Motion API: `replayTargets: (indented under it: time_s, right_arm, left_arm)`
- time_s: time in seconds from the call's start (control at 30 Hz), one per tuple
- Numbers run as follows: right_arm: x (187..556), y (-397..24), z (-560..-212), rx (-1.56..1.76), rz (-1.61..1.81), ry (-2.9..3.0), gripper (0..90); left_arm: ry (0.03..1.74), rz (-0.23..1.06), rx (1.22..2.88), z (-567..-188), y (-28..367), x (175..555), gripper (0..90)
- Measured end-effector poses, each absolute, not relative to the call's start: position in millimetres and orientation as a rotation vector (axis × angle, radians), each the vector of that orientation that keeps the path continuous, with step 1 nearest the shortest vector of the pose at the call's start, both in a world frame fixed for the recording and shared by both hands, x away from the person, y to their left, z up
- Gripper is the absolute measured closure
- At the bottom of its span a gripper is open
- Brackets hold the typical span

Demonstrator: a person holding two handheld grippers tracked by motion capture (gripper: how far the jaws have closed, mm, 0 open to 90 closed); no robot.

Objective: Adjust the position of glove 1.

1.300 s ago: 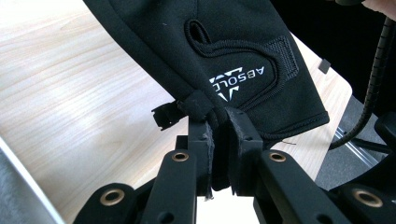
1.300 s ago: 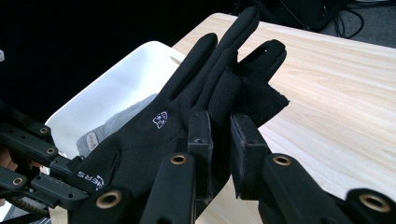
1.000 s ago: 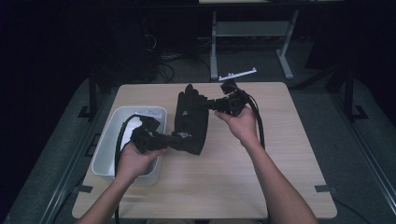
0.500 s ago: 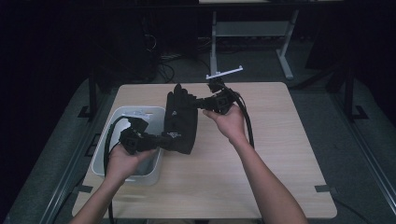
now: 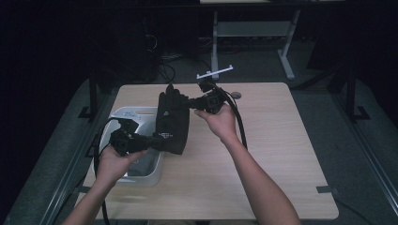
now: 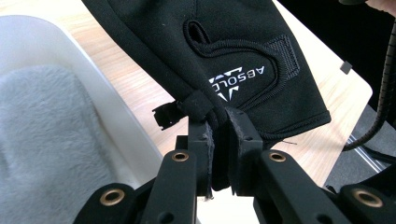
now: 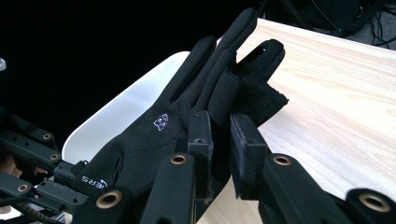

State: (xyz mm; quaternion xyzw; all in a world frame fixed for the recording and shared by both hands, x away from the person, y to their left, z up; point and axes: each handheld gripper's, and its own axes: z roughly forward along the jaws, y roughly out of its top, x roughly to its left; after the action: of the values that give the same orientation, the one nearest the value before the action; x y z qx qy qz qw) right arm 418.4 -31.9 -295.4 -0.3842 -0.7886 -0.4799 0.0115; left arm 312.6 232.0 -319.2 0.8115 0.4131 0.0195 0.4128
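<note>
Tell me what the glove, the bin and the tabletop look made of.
Glove: black stretch fabric, likely synthetic; matte, stitched seams, printed logo.
Bin: probably plastic; smooth white walls, rounded rim.
Tabletop: wood or wood-look laminate; pale grain, smooth matte surface.

right gripper fingers clamp black glove | over table | white bin behind

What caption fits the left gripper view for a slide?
Left gripper clamps the cuff of a black fabric glove beside a white plastic bin.
</note>
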Motion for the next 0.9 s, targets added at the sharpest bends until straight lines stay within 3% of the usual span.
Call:
replayTargets:
  time_s: [0.9]
  right_arm:
    - [430.1, 35.2, -306.2, -1.134, -1.465, -2.452, 79.4]
  left_arm:
    - [1.154, 0.086, 2.006, -327.8, 292.1, 306.4, 81.4]
